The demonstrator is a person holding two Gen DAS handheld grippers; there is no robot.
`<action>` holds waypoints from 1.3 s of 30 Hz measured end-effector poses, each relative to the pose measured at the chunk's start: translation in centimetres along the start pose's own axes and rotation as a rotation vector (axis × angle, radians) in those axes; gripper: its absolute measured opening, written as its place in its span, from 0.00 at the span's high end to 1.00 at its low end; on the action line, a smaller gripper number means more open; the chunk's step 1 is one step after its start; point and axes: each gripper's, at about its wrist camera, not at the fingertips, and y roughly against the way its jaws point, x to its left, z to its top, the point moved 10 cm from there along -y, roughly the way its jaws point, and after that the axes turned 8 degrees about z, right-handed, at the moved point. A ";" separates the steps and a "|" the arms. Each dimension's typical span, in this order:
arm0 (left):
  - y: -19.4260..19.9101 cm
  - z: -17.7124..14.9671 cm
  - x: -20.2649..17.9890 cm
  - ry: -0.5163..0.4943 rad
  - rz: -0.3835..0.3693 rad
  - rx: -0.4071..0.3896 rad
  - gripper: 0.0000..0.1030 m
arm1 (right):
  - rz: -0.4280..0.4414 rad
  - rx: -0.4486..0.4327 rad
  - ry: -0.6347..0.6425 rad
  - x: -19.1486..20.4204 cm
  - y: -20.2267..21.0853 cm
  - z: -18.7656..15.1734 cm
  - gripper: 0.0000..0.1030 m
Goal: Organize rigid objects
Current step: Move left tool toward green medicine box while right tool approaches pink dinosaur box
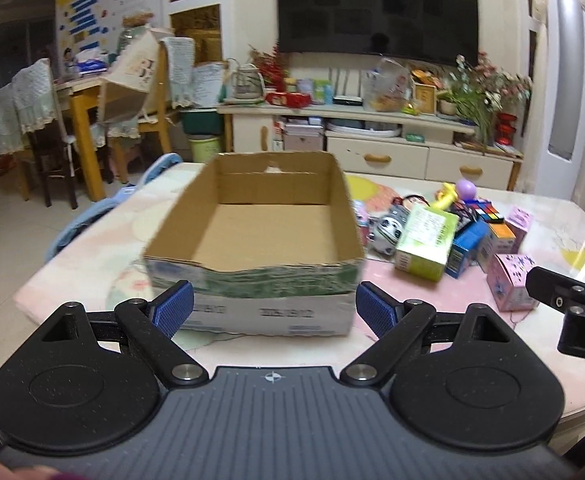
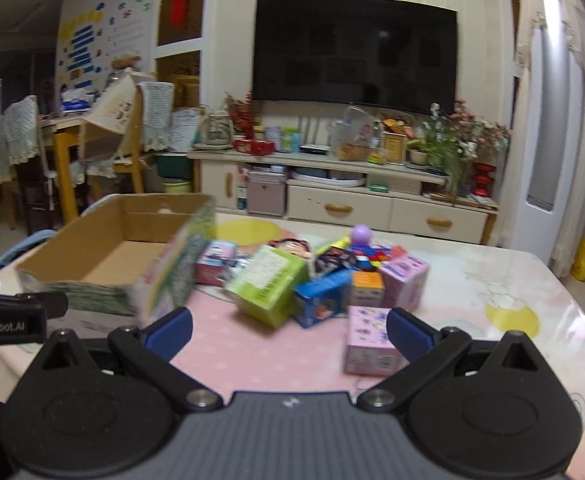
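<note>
left tool (image 1: 274, 310) spread wide, empty, facing open cardboard box (image 1: 260, 236) as bin | right tool (image 2: 288, 334) wide, empty, aimed at pink carton (image 2: 368, 340) | clutter at box's 3 o'clock on tabletop (image 2: 512, 280)

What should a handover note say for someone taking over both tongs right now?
Left tongs: open, empty, facing the cardboard box.
Right tongs: open, empty, aimed at the pile; the pink box lies nearest.
Box sits on the table, nothing visible inside.
Pile beside it: green box, blue box, orange box, puzzle cube, purple ball.
Done: nothing packed.
Left: everything, probably into the box.
</note>
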 end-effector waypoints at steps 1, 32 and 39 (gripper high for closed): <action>0.3 0.1 0.2 0.005 0.007 -0.002 0.00 | 0.012 -0.005 0.005 0.6 0.2 0.3 0.01; 2.9 0.6 1.3 0.057 -0.004 -0.073 0.00 | 0.074 -0.113 0.049 4.3 3.2 1.5 0.01; 2.3 0.5 -1.9 -0.004 -0.076 -0.072 0.00 | -0.033 -0.077 0.005 -1.3 0.8 -1.8 0.01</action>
